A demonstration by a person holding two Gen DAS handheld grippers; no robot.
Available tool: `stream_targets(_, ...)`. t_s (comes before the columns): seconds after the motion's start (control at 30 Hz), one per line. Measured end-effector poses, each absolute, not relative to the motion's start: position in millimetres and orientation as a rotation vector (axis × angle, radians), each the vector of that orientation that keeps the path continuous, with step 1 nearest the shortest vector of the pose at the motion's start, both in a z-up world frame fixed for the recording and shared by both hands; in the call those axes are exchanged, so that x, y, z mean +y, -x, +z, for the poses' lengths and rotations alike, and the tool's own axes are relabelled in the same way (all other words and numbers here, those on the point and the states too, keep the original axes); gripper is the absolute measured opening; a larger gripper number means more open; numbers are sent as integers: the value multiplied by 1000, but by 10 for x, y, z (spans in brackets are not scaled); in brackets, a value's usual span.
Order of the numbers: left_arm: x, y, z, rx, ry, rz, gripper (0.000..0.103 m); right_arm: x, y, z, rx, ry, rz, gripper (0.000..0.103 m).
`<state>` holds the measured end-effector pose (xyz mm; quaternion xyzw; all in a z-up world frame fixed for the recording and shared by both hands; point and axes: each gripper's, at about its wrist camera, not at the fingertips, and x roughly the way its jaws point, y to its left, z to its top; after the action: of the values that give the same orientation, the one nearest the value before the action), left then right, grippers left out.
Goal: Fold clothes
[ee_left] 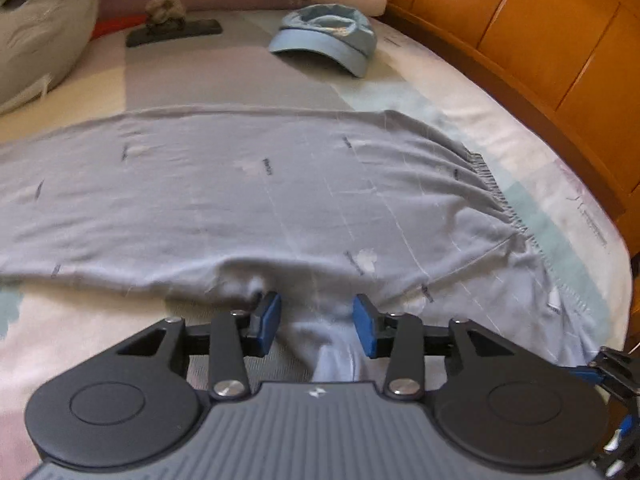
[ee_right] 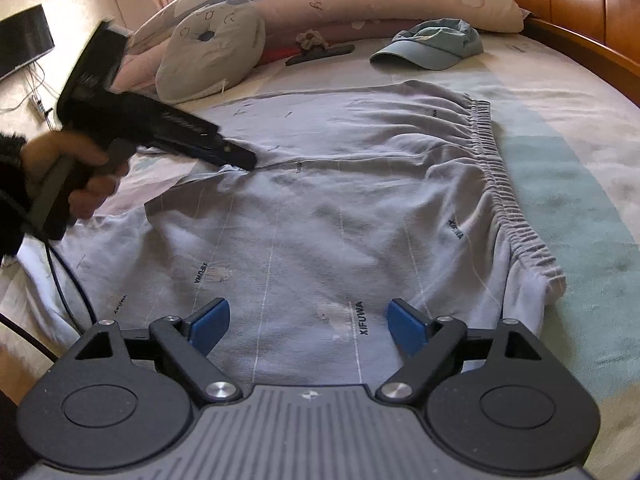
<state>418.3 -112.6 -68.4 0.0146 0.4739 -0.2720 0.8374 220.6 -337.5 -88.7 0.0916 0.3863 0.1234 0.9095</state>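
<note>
Grey pyjama trousers (ee_right: 320, 216) with an elastic waistband (ee_right: 504, 188) lie spread on the bed, one leg folded over the other. They also show in the left wrist view (ee_left: 248, 192). My left gripper (ee_left: 316, 322) sits low at the crotch fold, its blue pads apart with a bunch of grey cloth between them, not clamped. It also shows in the right wrist view (ee_right: 236, 160), touching the cloth. My right gripper (ee_right: 308, 324) hovers open and empty above the near leg, by the waistband end.
A blue cap (ee_right: 432, 46) (ee_left: 326, 36) lies on the bed beyond the trousers. A dark flat object with a fabric flower (ee_right: 316, 50) lies near pillows (ee_right: 212, 52). A wooden headboard (ee_left: 540, 40) borders the right. The bed edge is near my right gripper.
</note>
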Motion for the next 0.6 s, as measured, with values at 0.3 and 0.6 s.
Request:
stream_targets(0.3,-780,-3875,-129,937,-102,-495,49,-3348,-2273,-904,814,-188,305,103)
stream_targets(0.6,-89,-3280,83,958,-249,-304,61,-3209,-2303,-895,837,-81,298,103)
